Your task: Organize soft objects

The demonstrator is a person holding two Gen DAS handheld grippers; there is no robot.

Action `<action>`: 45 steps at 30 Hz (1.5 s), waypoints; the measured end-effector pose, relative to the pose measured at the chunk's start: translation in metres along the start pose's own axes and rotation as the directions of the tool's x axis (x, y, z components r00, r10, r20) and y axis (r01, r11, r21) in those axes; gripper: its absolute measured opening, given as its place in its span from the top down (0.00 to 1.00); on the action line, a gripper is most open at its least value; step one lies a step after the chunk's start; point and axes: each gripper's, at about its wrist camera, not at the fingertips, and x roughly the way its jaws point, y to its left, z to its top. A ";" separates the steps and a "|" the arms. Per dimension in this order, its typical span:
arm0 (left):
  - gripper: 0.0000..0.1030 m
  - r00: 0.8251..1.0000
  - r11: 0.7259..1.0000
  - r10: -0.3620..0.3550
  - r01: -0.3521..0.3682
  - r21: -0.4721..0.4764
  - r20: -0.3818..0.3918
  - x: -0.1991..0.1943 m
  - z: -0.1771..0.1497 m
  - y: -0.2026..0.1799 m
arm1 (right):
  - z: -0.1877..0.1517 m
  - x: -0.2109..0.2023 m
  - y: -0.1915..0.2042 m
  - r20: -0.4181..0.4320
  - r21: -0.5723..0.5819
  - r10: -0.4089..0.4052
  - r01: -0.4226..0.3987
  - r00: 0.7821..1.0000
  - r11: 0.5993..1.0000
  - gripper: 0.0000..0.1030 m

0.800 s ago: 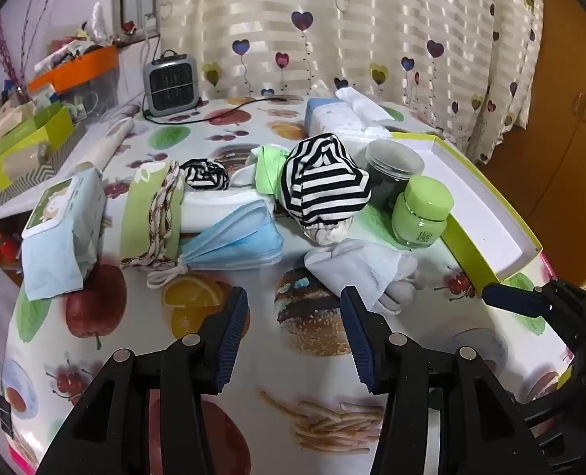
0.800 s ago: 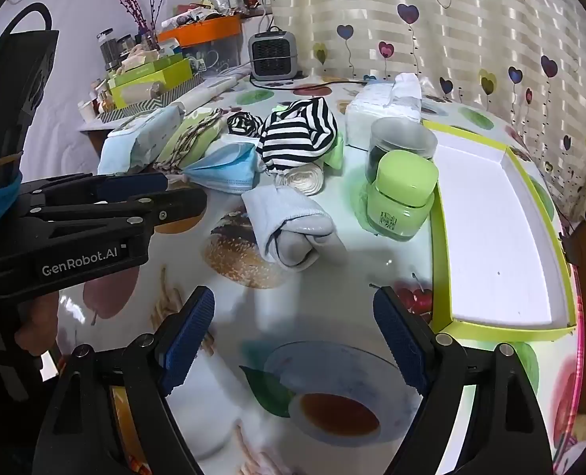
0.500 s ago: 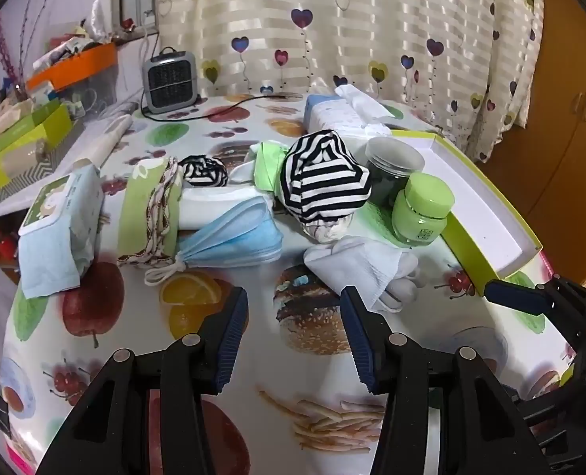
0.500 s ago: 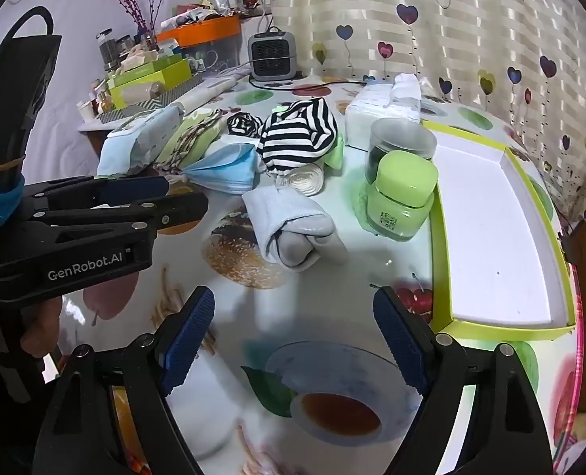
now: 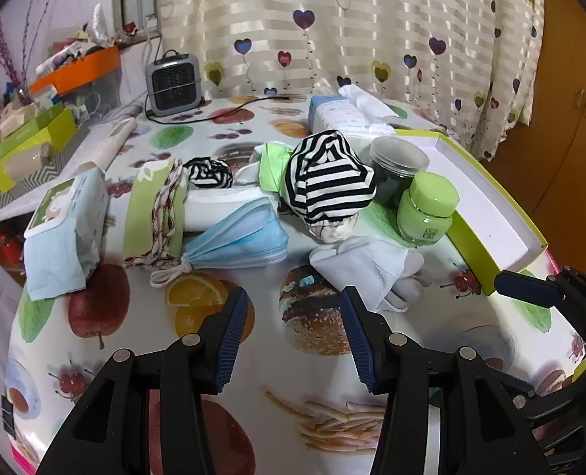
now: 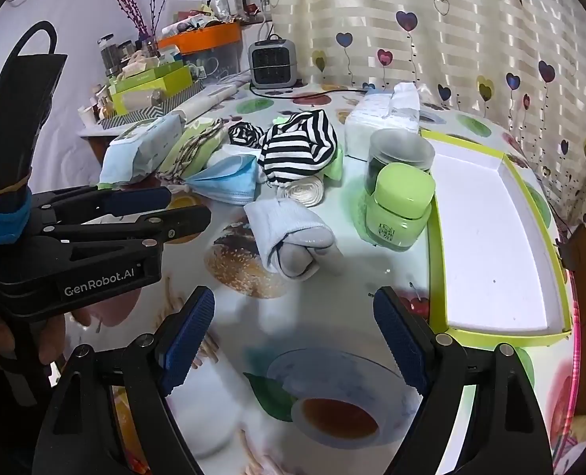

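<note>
Both tongs apart and empty, left gripper point(image 5: 295, 330) and right gripper point(image 6: 293, 328) over tablecloth, rolled white sock point(image 6: 291, 237) ahead beside green jar point(image 6: 400, 208), left of lime-edged tray point(image 6: 491, 332).

Left gripper point(image 5: 295, 326) angled downward, jaws parted, empty. Right gripper point(image 6: 293, 330) angled downward, jaws spread wide, empty.

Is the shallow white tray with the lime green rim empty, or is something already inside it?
Empty. In both wrist views the shallow white tray with the lime green rim shows only its bare white floor; the rolled pale sock lies outside on the tablecloth.
</note>
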 end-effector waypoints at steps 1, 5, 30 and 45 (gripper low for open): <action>0.54 1.000 1.000 -0.001 0.001 -0.003 -0.001 0.000 0.000 0.000 | 0.000 0.000 0.000 0.000 0.000 0.000 0.000 1.000 1.000 0.19; 0.54 1.000 1.000 -0.007 0.007 -0.013 -0.004 0.000 0.001 0.001 | 0.000 0.000 0.001 0.001 -0.002 -0.001 0.001 1.000 1.000 0.19; 0.54 0.997 0.998 -0.070 0.070 -0.005 -0.030 0.004 0.001 -0.003 | 0.002 0.001 0.002 -0.007 -0.007 -0.005 0.005 1.000 1.000 0.19; 0.54 0.996 0.996 -0.087 0.088 0.022 -0.023 0.004 0.006 -0.008 | 0.002 0.004 -0.003 -0.015 -0.004 -0.003 0.003 1.000 1.000 0.19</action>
